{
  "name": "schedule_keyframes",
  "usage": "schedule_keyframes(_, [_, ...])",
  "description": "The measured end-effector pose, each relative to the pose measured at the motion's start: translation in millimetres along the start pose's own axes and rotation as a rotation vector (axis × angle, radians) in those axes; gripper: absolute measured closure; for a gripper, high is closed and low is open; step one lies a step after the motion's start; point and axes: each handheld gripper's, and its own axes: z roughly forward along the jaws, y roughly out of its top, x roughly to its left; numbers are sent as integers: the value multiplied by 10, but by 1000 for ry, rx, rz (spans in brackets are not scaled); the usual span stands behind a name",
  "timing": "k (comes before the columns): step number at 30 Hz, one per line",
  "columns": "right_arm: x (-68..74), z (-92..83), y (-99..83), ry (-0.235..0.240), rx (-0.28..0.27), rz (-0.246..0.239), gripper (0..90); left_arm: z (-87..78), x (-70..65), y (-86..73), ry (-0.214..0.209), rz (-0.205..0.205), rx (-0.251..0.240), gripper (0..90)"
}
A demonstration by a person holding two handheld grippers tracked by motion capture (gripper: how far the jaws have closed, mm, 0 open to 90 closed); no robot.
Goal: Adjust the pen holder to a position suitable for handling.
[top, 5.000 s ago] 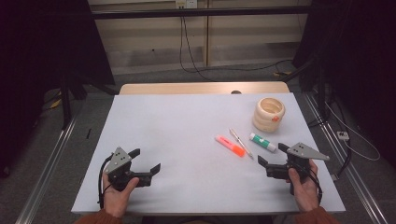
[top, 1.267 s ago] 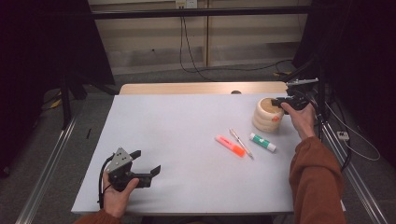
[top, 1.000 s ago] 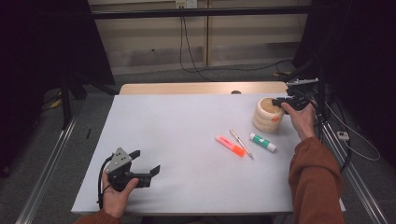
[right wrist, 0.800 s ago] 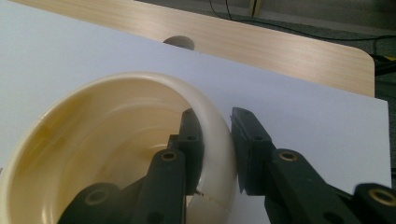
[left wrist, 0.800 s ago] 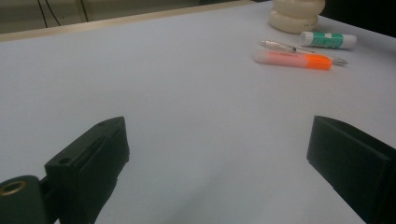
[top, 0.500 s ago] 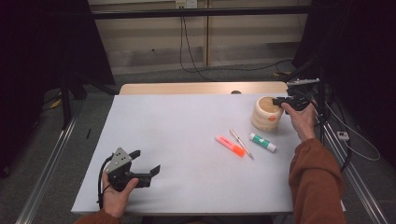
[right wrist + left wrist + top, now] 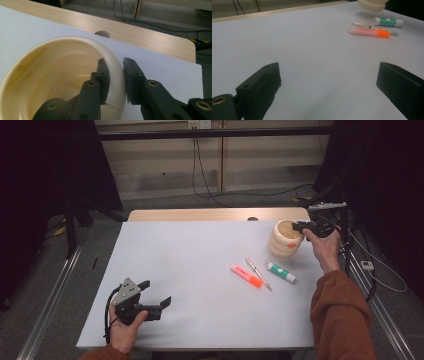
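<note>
At far right, right tool [image 7: 300,226] pinches cup [image 7: 283,239] rim.

Lab – white table [image 7: 200,270], black curtains [image 7: 45,170], cables [image 7: 210,175]

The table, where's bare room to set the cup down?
The table's whole middle and far-left are bare, from the left gripper up to the wooden edge. It's crowded on the right: cup, pen, highlighter, glue stick.

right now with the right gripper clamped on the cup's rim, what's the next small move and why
Probably lift the cream ribbed cup a little higher and carry it toward the highlighter: the right gripper pinches its wall, one jaw inside and one outside, and the cup looks tilted.
</note>
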Motion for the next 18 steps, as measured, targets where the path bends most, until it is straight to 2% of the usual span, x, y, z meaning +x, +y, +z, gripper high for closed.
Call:
schedule_keyframes(6, [139, -103, 40, 9, -10, -6, 762, -7, 5, -1, 2, -2, -5, 53])
schedule_keyframes(15, [404, -208, -23, 40, -27, -29, 763, -10, 19, -1, 21, 0, -4, 53])
schedule_keyframes(18, [473, -255, -31, 53, -38, -21, 764, -11, 20, 1, 21, 1, -4, 53])
